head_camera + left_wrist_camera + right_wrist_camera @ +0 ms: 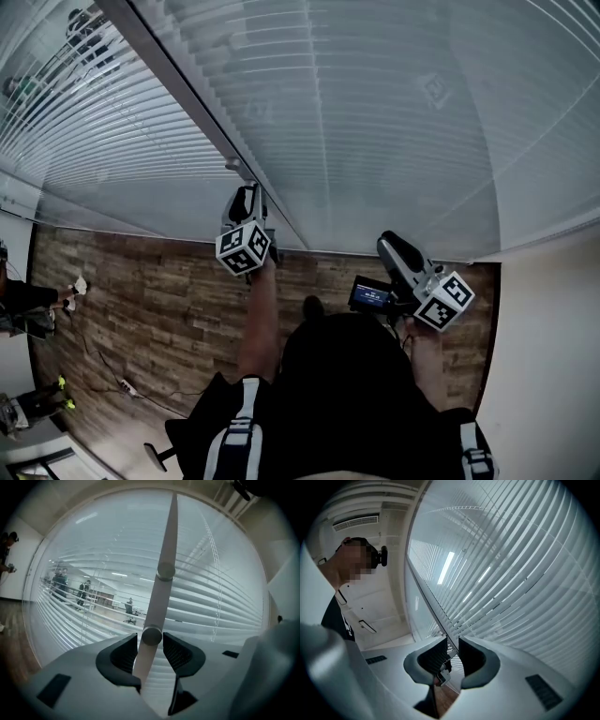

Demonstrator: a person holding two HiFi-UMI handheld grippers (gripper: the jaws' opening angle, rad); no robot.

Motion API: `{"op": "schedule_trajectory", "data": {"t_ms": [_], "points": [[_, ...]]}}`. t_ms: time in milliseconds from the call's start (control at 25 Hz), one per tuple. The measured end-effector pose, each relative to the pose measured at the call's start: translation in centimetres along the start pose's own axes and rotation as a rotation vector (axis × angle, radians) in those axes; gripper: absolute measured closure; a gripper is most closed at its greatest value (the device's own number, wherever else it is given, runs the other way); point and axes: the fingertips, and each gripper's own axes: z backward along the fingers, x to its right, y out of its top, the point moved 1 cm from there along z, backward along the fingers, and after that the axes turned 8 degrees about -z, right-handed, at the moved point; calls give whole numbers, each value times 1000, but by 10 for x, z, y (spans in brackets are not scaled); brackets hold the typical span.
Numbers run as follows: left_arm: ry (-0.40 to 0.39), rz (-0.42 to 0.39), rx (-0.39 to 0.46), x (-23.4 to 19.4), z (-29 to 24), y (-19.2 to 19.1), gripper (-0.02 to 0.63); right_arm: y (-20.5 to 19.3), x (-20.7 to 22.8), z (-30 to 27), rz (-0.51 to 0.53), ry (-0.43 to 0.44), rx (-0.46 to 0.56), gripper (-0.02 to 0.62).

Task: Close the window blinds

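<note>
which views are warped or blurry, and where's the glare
Head view: fisheye bows the blinds, light even. Left gripper view: dark round vignette, wand looms large up close. Right gripper view: slats curve strongly, bright light streaks show between them.

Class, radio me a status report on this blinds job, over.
Left gripper open, slim white tilt wand between its fingers. Right gripper open, empty. White horizontal slatted blinds not fully shut. Nothing blocking.

blinds [375, 122] close ahead, wand [162, 585] inside left tool [150, 644]
</note>
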Motion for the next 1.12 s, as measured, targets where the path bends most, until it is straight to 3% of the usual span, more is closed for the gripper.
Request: {"op": "schedule_trajectory", "data": {"t_ms": [120,160,560,720,840,920,1120], "points": [[-8,1,-7,1,0,2,445,-2,-3,0,-1,6,-2,531],[-4,-18,-14,2,1,2,468,-3,-4,0,0,8,-3,530],[71,-295,-86,1,-6,-5,469,-4,-1,-4,-6,21,-9,530],[61,-315,-96,2,-4,-11,468,-7,0,1,-14,34,-5,530],[33,-249,-67,9,17,-8,468,-8,6,16,-39,29,8,529],[-41,-142,-22,24,37,-4,468,-4,11,29,-61,16,21,531],[-366,285,156,80,96,33,468,30,18,65,-103,-11,81,530]]}}
